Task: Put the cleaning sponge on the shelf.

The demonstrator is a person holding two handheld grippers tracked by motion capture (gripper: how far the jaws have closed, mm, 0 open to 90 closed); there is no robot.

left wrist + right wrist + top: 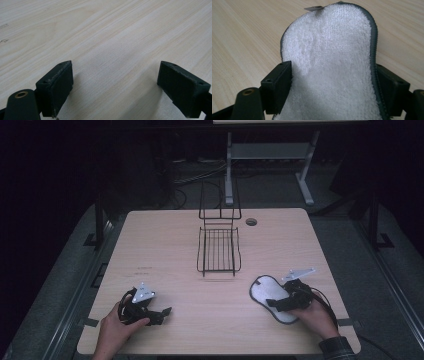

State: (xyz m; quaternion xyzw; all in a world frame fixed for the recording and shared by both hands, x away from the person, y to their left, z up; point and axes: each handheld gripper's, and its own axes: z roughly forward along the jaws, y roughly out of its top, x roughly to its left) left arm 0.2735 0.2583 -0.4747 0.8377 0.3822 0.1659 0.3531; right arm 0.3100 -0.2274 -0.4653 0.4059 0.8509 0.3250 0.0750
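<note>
Item: insole (272, 296) — white terry top, grey bound edge, small tag at far tip. Lies flat on table (165, 235), near-right of the wire rack (218, 251), well apart from it. Long axis runs from the rack-side end diagonally toward the near-right table edge; rounded wide end points toward the rack.

R gripper (278, 302) — sits over the near end of the insole, held by the person's right hand (315, 316). In the right gripper view the insole (332, 70) runs straight out between the jaws, along the gripper's own line of sight; jaws flank its narrow waist, one each side, at or just touching the edges. Spread wide, not clamped — fabric isn't pinched or folded. Judgement: this is the grab step, not yet done; closing here would squeeze the insole across its width.

L gripper (162, 311) — near-left of the rack, well apart from insole, held by left hand (117, 327). Jaws apart, nothing between them; left gripper view has bare wood grain (112, 37) ahead.

Key relation: insole is on the R side, already lined up w/ R gripper; L gripper is far off across the table. Rack stands beyond both, centre-far, w/ a tall wire back.

Risk (judgement): soft cloth may buckle when squeezed edge-to-edge.
</note>
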